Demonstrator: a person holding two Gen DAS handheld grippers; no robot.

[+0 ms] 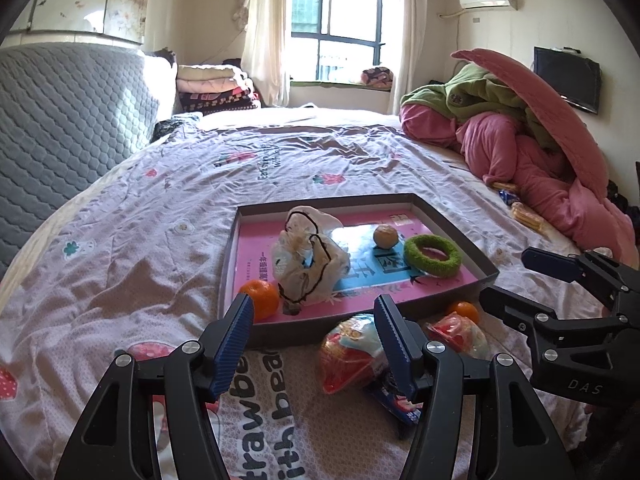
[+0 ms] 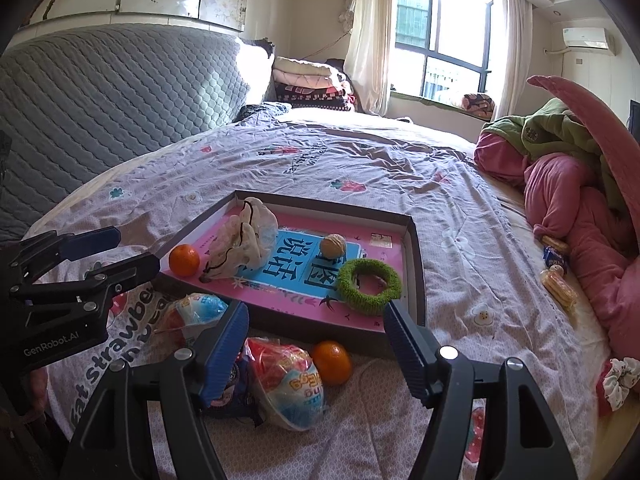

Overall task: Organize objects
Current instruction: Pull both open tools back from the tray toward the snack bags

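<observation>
**Both grippers hovering at the near edge of the tray, nothing picked up yet**

A shallow tray [image 2: 416, 264] is sitting on the bed [image 2: 360, 160], already serving as the collecting place: it is holding one orange [image 2: 184, 260], a crumpled white bag [image 2: 244, 244], a walnut-like ball [image 2: 333, 245] and a green ring [image 2: 368, 286]. The loose things are lying outside its near rim, which is presumably why both grippers are pointing down at that strip of bedspread.

The right gripper [image 2: 316, 344] is standing spread, pinching nothing. In its own view a snack pack with a red and blue wrapper [image 2: 288, 384] is lying between the fingers at about 6 o'clock from the midpoint, and a second orange [image 2: 332, 362] is resting just beside it at 4 o'clock, near the tray wall. Neither is touching the pads.

The left gripper [image 1: 314, 340] is also spread and empty. Another red-wrapped pack [image 1: 348, 354] is lying at about 4 o'clock from its midpoint, close against its right finger, with a dark blue packet [image 1: 396, 400] below; whether the finger is touching the pack is hard to tell here.

More small snacks [image 2: 558, 284] are lying well apart at 3 o'clock, beside the pink quilt [image 2: 580, 216].
</observation>
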